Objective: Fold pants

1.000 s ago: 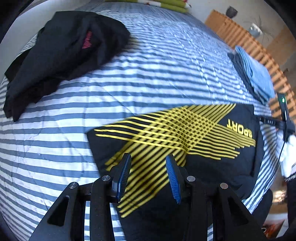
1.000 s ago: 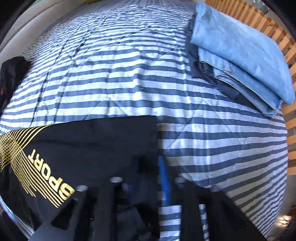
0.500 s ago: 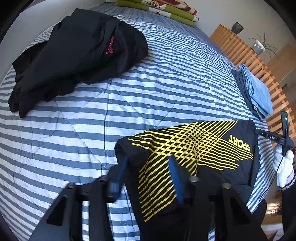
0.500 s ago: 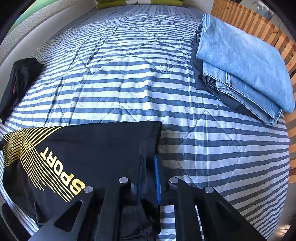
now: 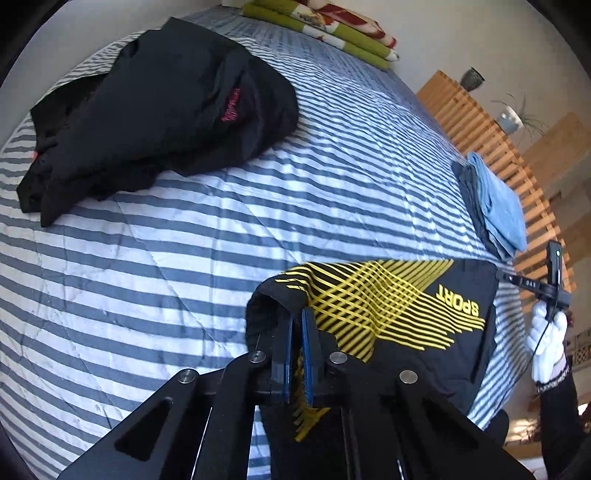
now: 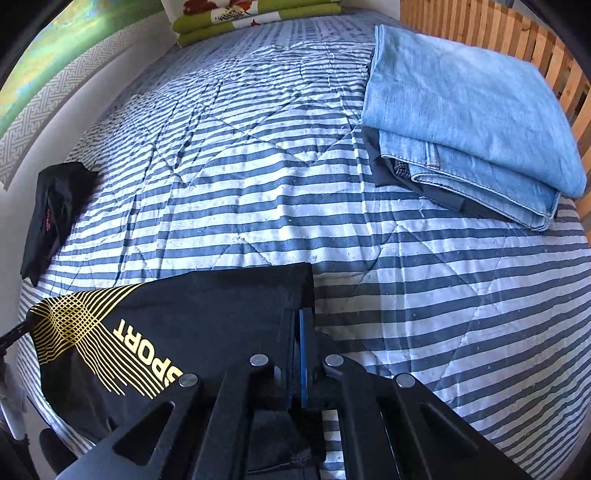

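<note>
Black fabric with a yellow criss-cross print and the word "SPORT" makes up the pants [image 5: 391, 314], which lie folded near the front edge of a bed [image 5: 332, 166] covered in a blue-and-white striped quilt. The left claw [image 5: 296, 325] is pinched nearly closed on the left corner of the pants, where the cloth bunches up and lifts a little off the quilt. The right claw [image 6: 300, 332] grips the opposite corner, its blue pads pressed together on the plain black edge; in the left wrist view, a white-gloved hand [image 5: 546, 343] shows at that far side, holding the right tool. Between the two corners the pants [image 6: 166, 325] stretch in a fairly flat band, with some fabric hanging over the bed's edge. A crumpled black garment with a small red logo [image 5: 159, 122] sits well apart on the left side of the bed. A neat stack of folded light-blue jeans [image 6: 469, 122], resting on darker folded clothes, lies on the right side of the bed beside a wooden slatted frame [image 5: 487, 129]. Green and floral folded bedding [image 6: 255, 18] lies at the head of the bed.
</note>
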Motion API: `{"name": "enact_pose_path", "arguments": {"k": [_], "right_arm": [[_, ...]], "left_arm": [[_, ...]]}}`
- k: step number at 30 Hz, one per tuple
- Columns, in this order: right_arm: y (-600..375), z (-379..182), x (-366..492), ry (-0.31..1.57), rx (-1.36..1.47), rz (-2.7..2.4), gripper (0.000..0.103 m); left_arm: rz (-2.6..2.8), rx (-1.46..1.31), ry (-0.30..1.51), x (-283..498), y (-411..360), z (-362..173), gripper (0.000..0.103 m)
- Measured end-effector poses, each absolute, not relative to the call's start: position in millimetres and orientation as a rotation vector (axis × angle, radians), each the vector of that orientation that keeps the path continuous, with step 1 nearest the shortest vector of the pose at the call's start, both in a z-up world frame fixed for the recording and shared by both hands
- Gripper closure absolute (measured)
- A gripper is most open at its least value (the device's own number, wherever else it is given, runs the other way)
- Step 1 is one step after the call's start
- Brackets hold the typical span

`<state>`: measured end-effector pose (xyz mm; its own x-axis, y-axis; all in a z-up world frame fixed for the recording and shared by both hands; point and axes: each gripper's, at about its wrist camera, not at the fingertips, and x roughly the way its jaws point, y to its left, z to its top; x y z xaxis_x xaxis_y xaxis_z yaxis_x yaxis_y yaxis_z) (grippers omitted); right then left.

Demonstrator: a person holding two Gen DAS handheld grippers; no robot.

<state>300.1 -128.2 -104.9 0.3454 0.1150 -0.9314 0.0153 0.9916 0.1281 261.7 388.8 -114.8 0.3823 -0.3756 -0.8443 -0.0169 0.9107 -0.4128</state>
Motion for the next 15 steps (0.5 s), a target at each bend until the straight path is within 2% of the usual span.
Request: {"name": "enact_pose_path", "arguments": {"k": [5, 13, 15], "right_arm": [[-128.7, -123.0, 315.4, 1.241, 0.138, 0.008, 0.101], [-144.4, -113.4, 316.5, 1.179, 0.231, -0.012, 0.102], [-136.4, -124.7, 322.7, 1.210, 0.157, -0.051, 0.102]], "left_arm": [[-0.220, -0.487, 1.156, 267.7, 402.3, -122.0, 0.099], [-0.179, -0.502, 1.139, 255.6, 413.7, -128.6, 0.099], [-0.143, -0.468, 1.172, 260.2, 412.4, -137.4, 0.092]]}}
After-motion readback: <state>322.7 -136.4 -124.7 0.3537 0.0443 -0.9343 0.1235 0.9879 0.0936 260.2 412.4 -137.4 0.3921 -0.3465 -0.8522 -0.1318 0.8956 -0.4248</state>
